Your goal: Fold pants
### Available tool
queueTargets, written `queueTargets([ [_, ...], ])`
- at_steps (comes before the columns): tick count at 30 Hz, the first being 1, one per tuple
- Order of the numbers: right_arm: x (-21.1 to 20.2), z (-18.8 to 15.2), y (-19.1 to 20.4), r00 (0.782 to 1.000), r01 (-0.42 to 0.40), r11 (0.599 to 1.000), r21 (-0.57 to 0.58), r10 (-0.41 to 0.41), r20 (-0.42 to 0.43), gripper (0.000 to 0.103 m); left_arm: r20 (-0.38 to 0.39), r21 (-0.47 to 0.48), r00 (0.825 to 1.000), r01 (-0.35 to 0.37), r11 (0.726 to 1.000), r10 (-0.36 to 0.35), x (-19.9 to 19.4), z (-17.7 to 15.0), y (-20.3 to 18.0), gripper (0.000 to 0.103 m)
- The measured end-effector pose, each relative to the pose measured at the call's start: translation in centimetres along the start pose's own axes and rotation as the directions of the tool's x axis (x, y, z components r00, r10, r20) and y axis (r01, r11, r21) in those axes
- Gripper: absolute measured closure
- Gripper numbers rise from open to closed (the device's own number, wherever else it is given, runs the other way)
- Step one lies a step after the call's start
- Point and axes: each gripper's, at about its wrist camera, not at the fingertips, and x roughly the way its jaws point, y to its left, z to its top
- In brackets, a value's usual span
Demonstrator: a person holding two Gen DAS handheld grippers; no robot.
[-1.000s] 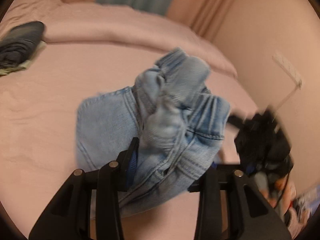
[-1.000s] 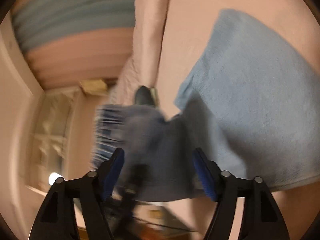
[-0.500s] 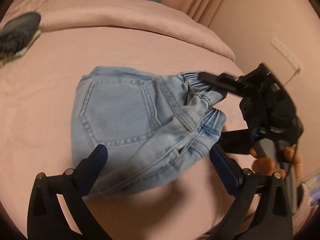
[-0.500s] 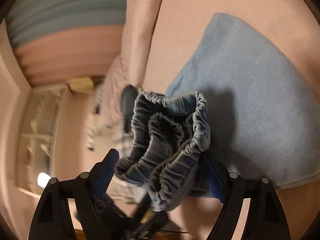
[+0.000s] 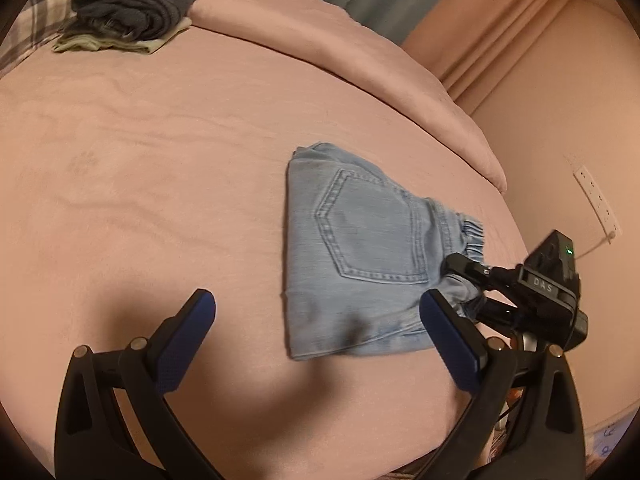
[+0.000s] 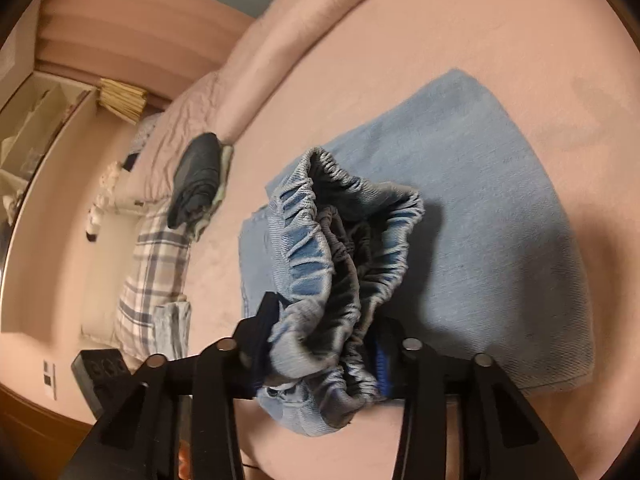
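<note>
The folded light-blue denim pants (image 5: 360, 256) lie flat on the pink bedspread (image 5: 160, 160), ahead and to the right of the left tongs (image 5: 316, 312), whose blue-padded jaws stand wide and empty. The right tongs (image 6: 320, 344) are clamped on the gathered elastic waistband (image 6: 344, 240). A stack of dark folded garments (image 5: 136, 12) rests far ahead of the left tongs.

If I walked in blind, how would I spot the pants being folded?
Find the big pink bed. Near its right edge lie small light-blue jeans, back pocket up, with the right gripper pinching the ruffled elastic waistband. The only other clothes are a dark pile far off by the bedding roll.
</note>
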Motion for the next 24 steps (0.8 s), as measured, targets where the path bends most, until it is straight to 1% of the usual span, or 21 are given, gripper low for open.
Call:
queueTargets([
  [2, -1.1, 0.0, 0.1, 0.999, 0.012, 0.999, -0.039, -0.011, 0.037, 0.070, -0.011, 0.006, 1.000, -0.004, 1.000, 0.004, 0.1, -0.1, -0.2, 0.001],
  [4, -2.2, 0.6, 0.5, 0.997, 0.011, 0.998, -0.066, -0.006, 0.082, 0.071, -0.020, 0.014, 1.000, -0.001, 1.000, 0.001, 0.3, -0.3, -0.6, 0.001],
  [7, -4.3, 2.0, 0.5, 0.989, 0.001, 0.996, -0.087, 0.012, 0.149, 0.072, -0.027, 0.023, 1.000, 0.008, 1.000, -0.007, 0.0, -0.5, -0.4, 0.001],
  [10, -5.6, 3.4, -0.1, 0.980, 0.044, 0.996, -0.081, -0.027, 0.198, 0.072, -0.040, 0.030, 0.999, 0.007, 1.000, -0.005, 0.2, -0.8, -0.4, 0.001],
  [11, -5.7, 3.7, -0.7, 0.977, 0.071, 0.994, -0.077, -0.054, 0.206, 0.072, -0.045, 0.030, 0.999, 0.007, 1.000, -0.006, 0.5, -0.7, -0.3, 0.001],
  [12, -5.5, 3.8, -1.3, 0.971, 0.123, 0.990, -0.066, -0.106, 0.213, 0.072, -0.054, 0.028, 0.999, 0.007, 1.000, -0.006, 0.8, -0.8, -0.3, 0.001],
  [13, -5.1, 3.8, -2.1, 0.958, 0.205, 0.977, -0.063, -0.187, 0.218, 0.072, -0.062, 0.025, 0.998, 0.008, 1.000, -0.006, 1.1, -0.8, -0.3, 0.001],
  [14, -4.6, 3.6, -2.9, 0.944, 0.270, 0.961, -0.058, -0.252, 0.214, 0.072, -0.074, 0.023, 0.997, 0.009, 1.000, -0.007, 1.5, -0.7, -0.3, 0.001],
  [15, -4.1, 3.4, -3.8, 0.943, 0.279, 0.959, -0.042, -0.266, 0.198, 0.072, -0.081, 0.023, 0.997, 0.008, 1.000, -0.006, 1.7, -0.7, -0.3, 0.001],
  [16, -3.8, 3.1, -4.7, 0.949, 0.262, 0.965, -0.018, -0.255, 0.183, 0.072, -0.087, 0.027, 0.996, 0.006, 1.000, -0.003, 1.9, -0.7, -0.3, 0.001],
  [18, -4.2, 3.1, -5.1, 0.957, 0.239, 0.971, 0.007, -0.236, 0.170, 0.064, -0.097, 0.042, 0.995, -0.002, 0.999, 0.007, 2.3, -0.4, -0.6, 0.001],
  [19, -4.5, 3.3, -4.9, 0.956, 0.249, 0.969, 0.012, -0.247, 0.161, 0.055, -0.097, 0.049, 0.995, -0.004, 0.999, 0.009, 2.4, -0.2, -0.7, 0.001],
  [20, -5.0, 3.5, -4.5, 0.949, 0.275, 0.962, 0.006, -0.272, 0.162, 0.046, -0.094, 0.056, 0.996, -0.007, 0.998, 0.012, 2.5, 0.0, -0.9, 0.001],
  [21, -5.6, 3.7, -3.8, 0.931, 0.324, 0.946, -0.009, -0.318, 0.179, 0.043, -0.086, 0.066, 0.996, -0.011, 0.998, 0.016, 2.5, 0.2, -1.2, 0.001],
  [22, -6.4, 3.8, -2.9, 0.906, 0.379, 0.925, -0.032, -0.363, 0.218, 0.040, -0.078, 0.075, 0.997, -0.011, 0.997, 0.017, 2.4, 0.2, -1.2, 0.001],
  [23, -7.4, 4.0, -2.3, 0.891, 0.401, 0.914, -0.060, -0.374, 0.256, 0.040, -0.069, 0.088, 0.997, -0.010, 0.996, 0.016, 2.5, 0.4, -1.5, 0.001],
  [24, -8.0, 4.0, -1.4, 0.883, 0.409, 0.908, -0.087, -0.370, 0.288, 0.040, -0.063, 0.105, 0.998, -0.008, 0.994, 0.015, 2.5, 0.6, -2.1, 0.001],
])
